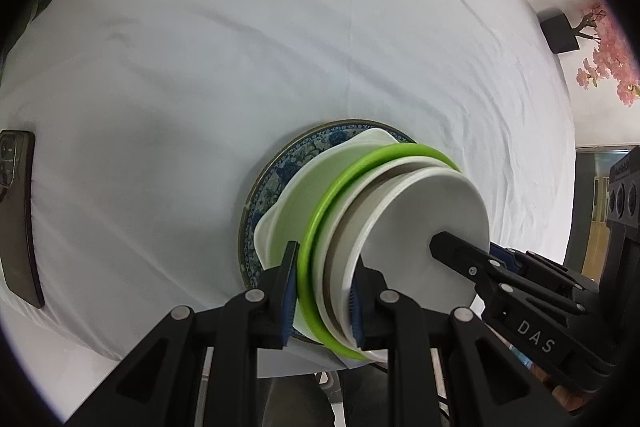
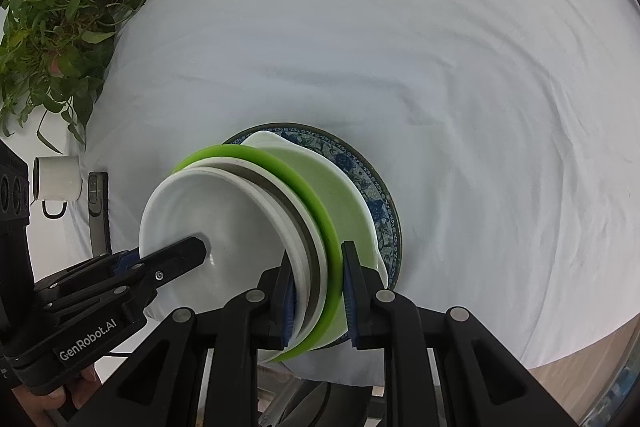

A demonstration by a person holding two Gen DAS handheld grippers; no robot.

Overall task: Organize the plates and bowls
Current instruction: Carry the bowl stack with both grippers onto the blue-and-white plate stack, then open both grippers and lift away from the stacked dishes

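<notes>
**Operator:** Report claw state and load position.

**Inspector:** The left claw (image 1: 324,297) is closed to a narrow gap on the near rim of the nested stack. Its pads clamp the bright green round plastic plate (image 1: 320,243) together with the white ceramic bowls (image 1: 424,223) seated in it. The right claw (image 2: 318,293) grips the opposite rim of the same stack, also nearly closed. The stack sits over the blue-patterned round ceramic plate (image 1: 276,179) and the pale green lobed dish (image 2: 340,199), near the front edge of the white-clothed table (image 1: 280,27). Whether it rests on them or hangs just above cannot be confirmed.

**Operator:** Hazards?

**Inspector:** Three, as a judgement. First, each claw pinches several loose rims; uneven release could let the inner bowl slide or tip. Second, the load sits close to the table edge, so a sideways nudge could push the patterned plate off. Third, the loose cloth may drag and shift the base plate. The dark smartphone (image 1: 18,219) lies well apart and is not at risk.
</notes>
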